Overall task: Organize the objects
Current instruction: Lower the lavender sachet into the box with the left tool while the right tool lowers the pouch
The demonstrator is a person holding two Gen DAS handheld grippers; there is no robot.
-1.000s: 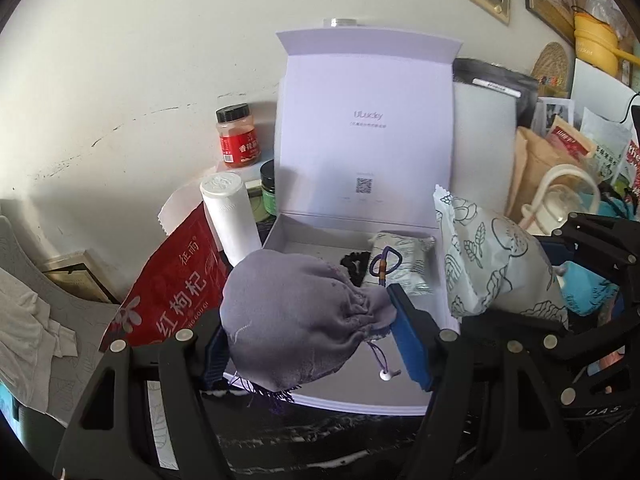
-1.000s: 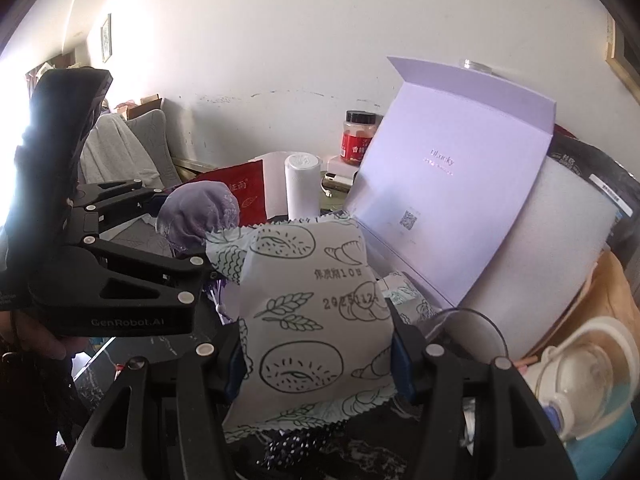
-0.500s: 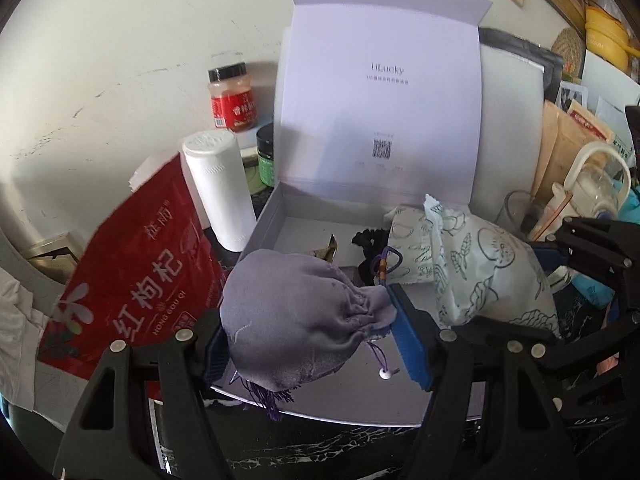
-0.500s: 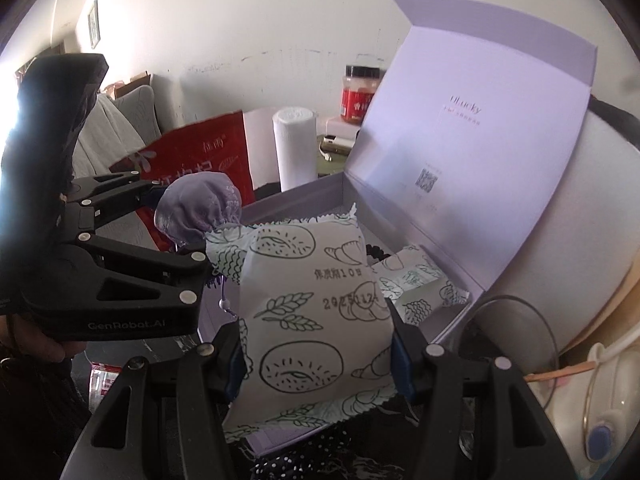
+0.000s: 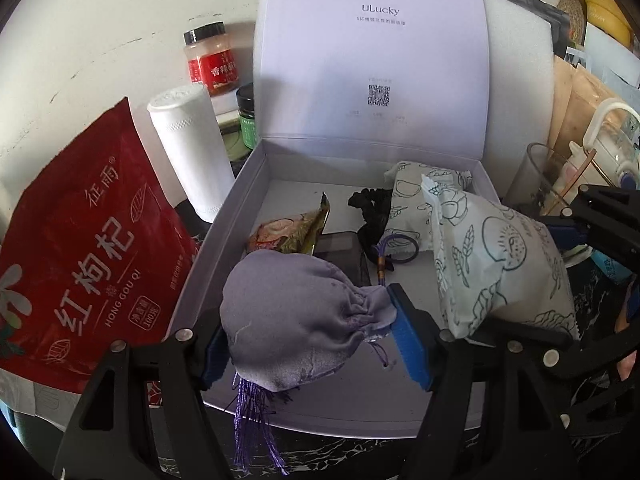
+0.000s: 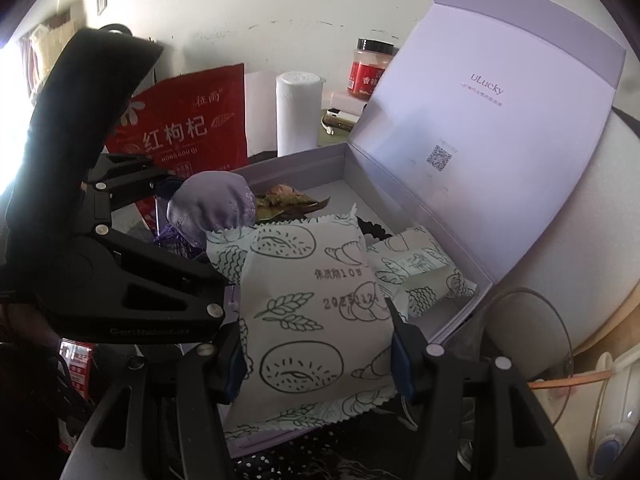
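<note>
My left gripper [image 5: 316, 340] is shut on a purple drawstring pouch [image 5: 292, 316] and holds it over the front of the open lilac box [image 5: 224, 224]. The pouch also shows in the right wrist view [image 6: 216, 208]. My right gripper [image 6: 316, 356] is shut on a pale green printed snack packet [image 6: 312, 304], held over the box's right side; it also shows in the left wrist view [image 5: 496, 264]. Inside the box lie a second green packet [image 5: 408, 188], a gold-brown wrapper [image 5: 288, 232], a black scrunchie [image 5: 370, 208] and a dark phone-like slab [image 5: 344, 256].
The box lid [image 5: 372, 60] stands upright behind. Left of the box are a red goji bag [image 5: 88, 248], a white canister [image 5: 192, 152], a red-label jar [image 5: 210, 60] and a green jar [image 5: 246, 120]. A glass [image 5: 532, 176] and a white kettle [image 5: 612, 132] crowd the right.
Both grippers have moved forward and down towards the box with their loads. The box now fills more of both views and its contents show.
</note>
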